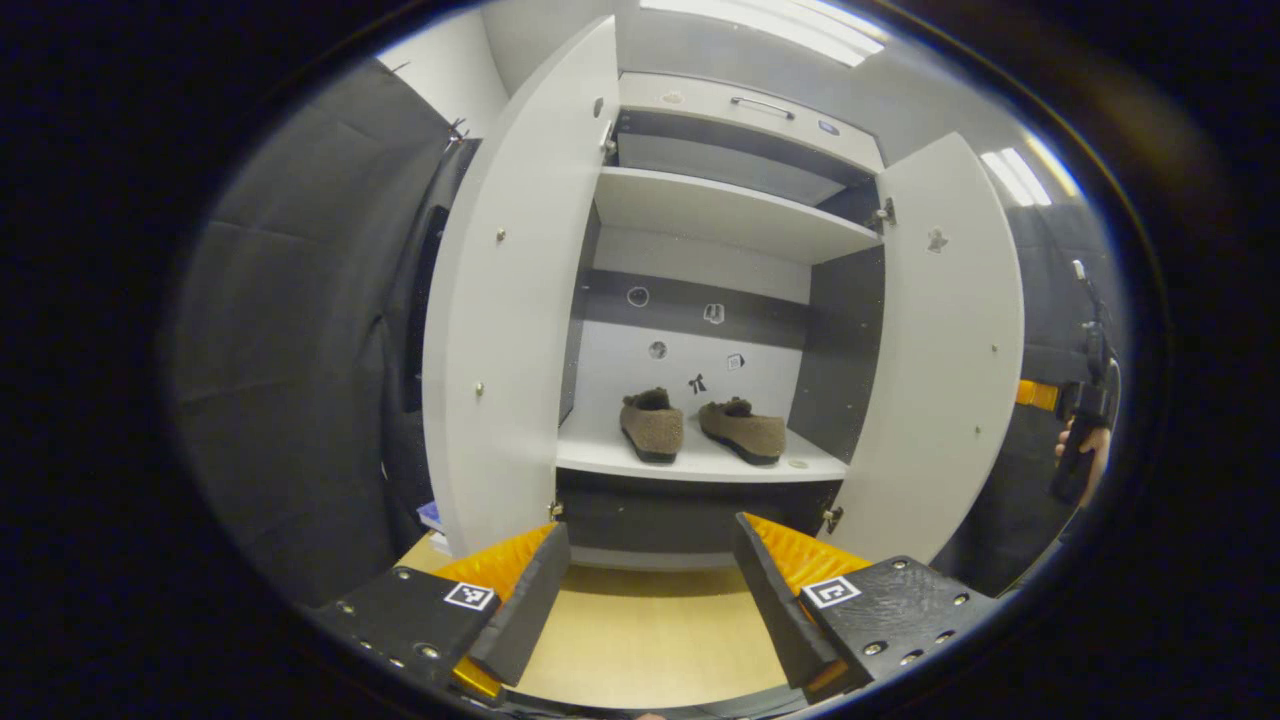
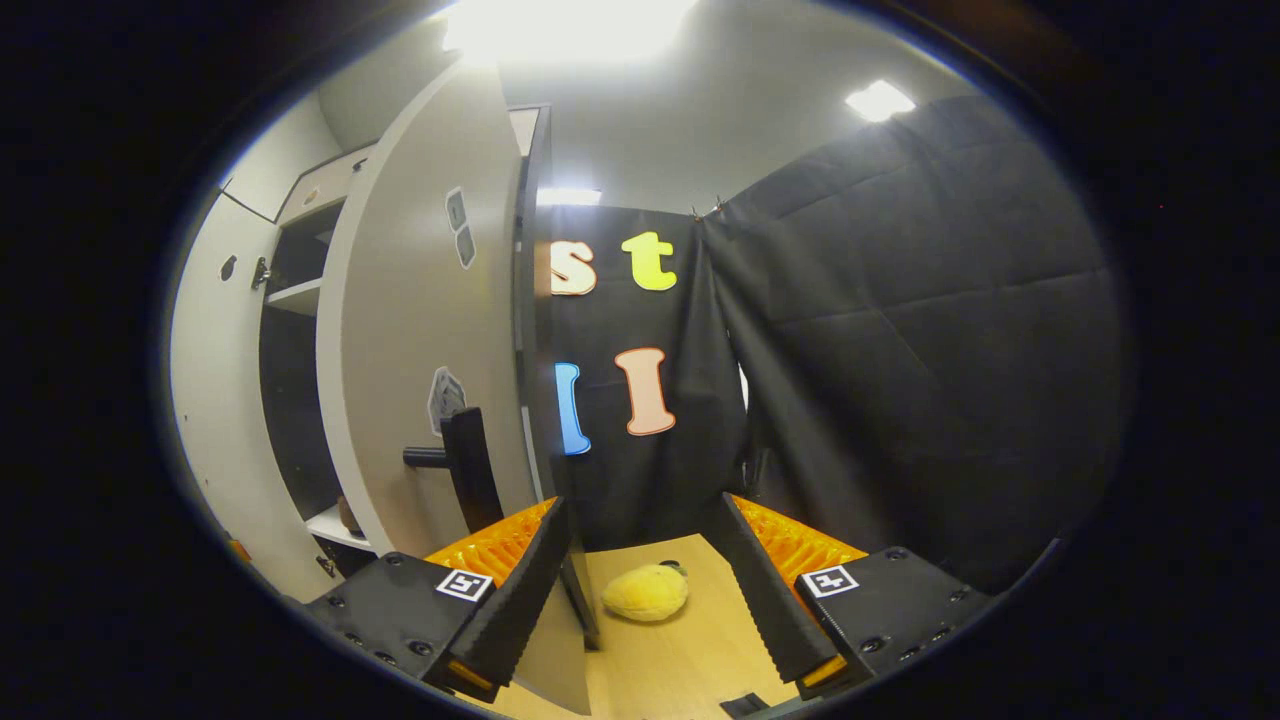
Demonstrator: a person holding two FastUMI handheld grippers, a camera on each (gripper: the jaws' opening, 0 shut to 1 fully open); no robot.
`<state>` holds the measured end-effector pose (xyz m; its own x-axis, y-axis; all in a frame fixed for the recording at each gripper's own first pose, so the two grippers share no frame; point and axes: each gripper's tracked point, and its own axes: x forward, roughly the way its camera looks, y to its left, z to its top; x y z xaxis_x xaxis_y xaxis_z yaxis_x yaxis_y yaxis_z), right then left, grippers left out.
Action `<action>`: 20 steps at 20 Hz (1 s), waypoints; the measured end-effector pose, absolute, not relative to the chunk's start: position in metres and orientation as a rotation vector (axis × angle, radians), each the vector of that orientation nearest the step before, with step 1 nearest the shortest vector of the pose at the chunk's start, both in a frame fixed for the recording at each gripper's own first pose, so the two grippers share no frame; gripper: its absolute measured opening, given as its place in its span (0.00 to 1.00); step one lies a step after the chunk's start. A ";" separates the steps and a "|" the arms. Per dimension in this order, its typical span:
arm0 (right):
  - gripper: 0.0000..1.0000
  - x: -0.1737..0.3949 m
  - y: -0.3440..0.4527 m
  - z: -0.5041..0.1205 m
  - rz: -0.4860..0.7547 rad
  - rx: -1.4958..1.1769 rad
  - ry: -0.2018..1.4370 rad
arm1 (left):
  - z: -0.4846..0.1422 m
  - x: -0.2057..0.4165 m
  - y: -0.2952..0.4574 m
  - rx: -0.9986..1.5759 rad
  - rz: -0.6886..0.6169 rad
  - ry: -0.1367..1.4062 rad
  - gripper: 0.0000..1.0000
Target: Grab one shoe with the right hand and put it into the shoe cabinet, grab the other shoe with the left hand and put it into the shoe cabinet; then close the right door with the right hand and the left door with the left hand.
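Note:
Two brown fuzzy shoes, one on the left [image 1: 652, 424] and one on the right [image 1: 743, 430], sit side by side on the lower shelf [image 1: 690, 462] of the white shoe cabinet. Both doors stand open: the left door [image 1: 520, 300] and the right door [image 1: 940, 350]. My left gripper [image 1: 650, 580] is open and empty, low in front of the cabinet. My right gripper [image 2: 648, 575] is open and empty beside the outer face of the right door [image 2: 425, 330], close to its dark handle [image 2: 465, 465]. The right gripper [image 1: 1085, 440] in a hand also appears beyond the right door.
A yellow plush toy [image 2: 645, 592] lies on the wooden floor [image 2: 690, 650] between my right gripper's fingers, farther off. Black cloth walls [image 2: 900, 350] surround the booth. An upper shelf [image 1: 720, 210] and a drawer [image 1: 760, 110] sit above the shoes.

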<state>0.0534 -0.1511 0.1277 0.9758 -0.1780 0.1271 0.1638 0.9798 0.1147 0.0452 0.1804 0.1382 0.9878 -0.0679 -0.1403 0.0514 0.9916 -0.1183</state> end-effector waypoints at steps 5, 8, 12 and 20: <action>0.98 0.057 -0.114 0.127 -0.112 0.128 -0.142 | 0.136 0.044 0.180 -0.110 -0.081 0.154 0.95; 0.98 0.061 -0.091 0.127 -0.083 0.139 -0.155 | 0.138 0.041 0.184 -0.105 -0.088 0.147 0.95; 0.98 0.072 -0.052 0.126 -0.015 0.163 -0.160 | 0.141 0.039 0.194 -0.095 -0.079 0.136 0.95; 0.98 0.087 0.008 0.138 0.059 0.112 -0.183 | 0.139 0.022 0.230 -0.104 -0.027 0.129 0.95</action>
<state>0.0869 0.0075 0.1383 0.9817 0.0481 0.1843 -0.0685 0.9920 0.1062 0.0223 0.2300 0.1389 0.9913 -0.0332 -0.1270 0.0198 0.9942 -0.1054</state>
